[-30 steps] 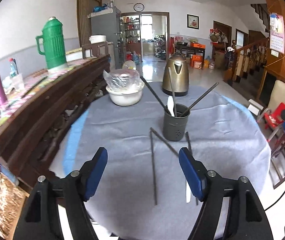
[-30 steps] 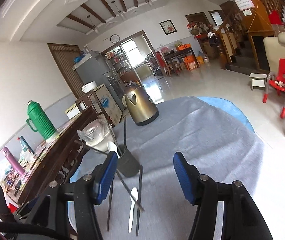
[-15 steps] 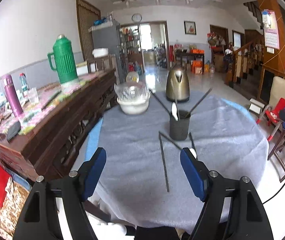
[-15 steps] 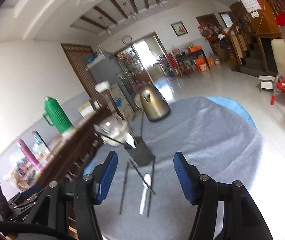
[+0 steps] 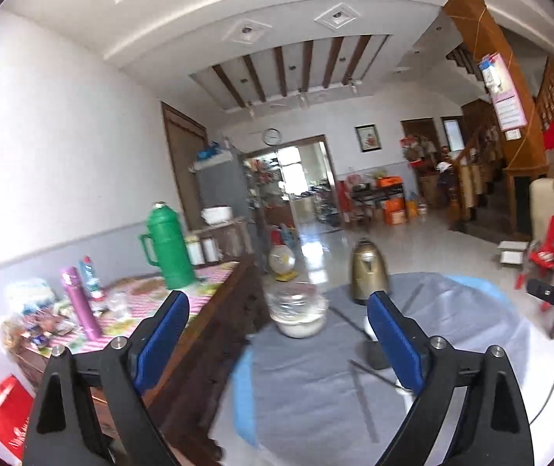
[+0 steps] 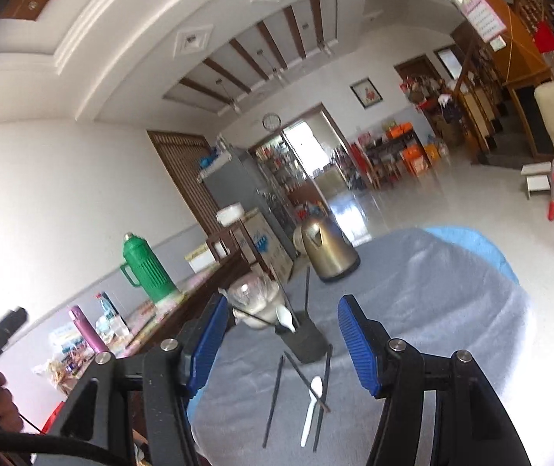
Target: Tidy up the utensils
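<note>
Kettle [image 6: 329,254] behind holder [image 6: 303,339], bowl [image 5: 299,312] perhaps covered

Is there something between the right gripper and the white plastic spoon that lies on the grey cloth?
Nothing visible blocks it. The right gripper is open and empty, and the white plastic spoon lies exposed, with one dark chopstick across it.
</note>
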Demonstrator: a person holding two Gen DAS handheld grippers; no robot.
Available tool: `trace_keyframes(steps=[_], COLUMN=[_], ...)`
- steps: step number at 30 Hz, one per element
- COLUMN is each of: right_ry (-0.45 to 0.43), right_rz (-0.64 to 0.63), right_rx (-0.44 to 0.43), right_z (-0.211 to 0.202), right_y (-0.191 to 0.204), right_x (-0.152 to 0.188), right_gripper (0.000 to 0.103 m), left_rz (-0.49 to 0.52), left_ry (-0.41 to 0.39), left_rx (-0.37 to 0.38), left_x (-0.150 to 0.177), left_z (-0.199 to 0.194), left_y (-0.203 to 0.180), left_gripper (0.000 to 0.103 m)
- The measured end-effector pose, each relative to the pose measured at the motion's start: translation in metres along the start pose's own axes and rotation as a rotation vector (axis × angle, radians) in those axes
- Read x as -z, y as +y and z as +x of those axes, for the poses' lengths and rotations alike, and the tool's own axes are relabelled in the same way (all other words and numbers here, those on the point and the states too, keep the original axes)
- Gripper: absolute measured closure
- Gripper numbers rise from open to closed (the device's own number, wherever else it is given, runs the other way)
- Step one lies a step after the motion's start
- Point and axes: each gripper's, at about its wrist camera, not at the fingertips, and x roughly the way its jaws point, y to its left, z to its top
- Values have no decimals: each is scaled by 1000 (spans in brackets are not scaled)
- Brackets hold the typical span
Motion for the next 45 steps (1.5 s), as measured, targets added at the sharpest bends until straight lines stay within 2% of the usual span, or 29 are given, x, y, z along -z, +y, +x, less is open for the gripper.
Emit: trace_keyframes(steps=[3, 7, 15, 22, 30, 39, 45], right_ry=[45, 79, 133, 171, 159, 181, 191], right_rz=[-12, -15, -42, -30, 15, 45, 70], right_rx=[18, 18, -3, -9, 23, -4, -23], right_z=[16, 34, 68, 82, 85, 99, 105], right_y=[1, 5, 12, 1, -25, -44, -52], right_x=[9, 15, 25, 31, 24, 28, 31], right_gripper=[40, 40, 40, 40, 40, 40, 40], left_rz=[-21, -81, -139, -60, -87, -33, 0], left_ry=[36, 89, 132, 177, 257, 292, 272], left_rx=[-28, -22, -1, 68, 131, 141, 154], left_x=[8, 17, 22, 20, 17, 14, 7], left_z=[14, 32, 50, 76, 103, 112, 114], left_y=[12, 28, 37, -4, -31, -69, -84], left_gripper=[10, 10, 10, 10, 10, 10, 10])
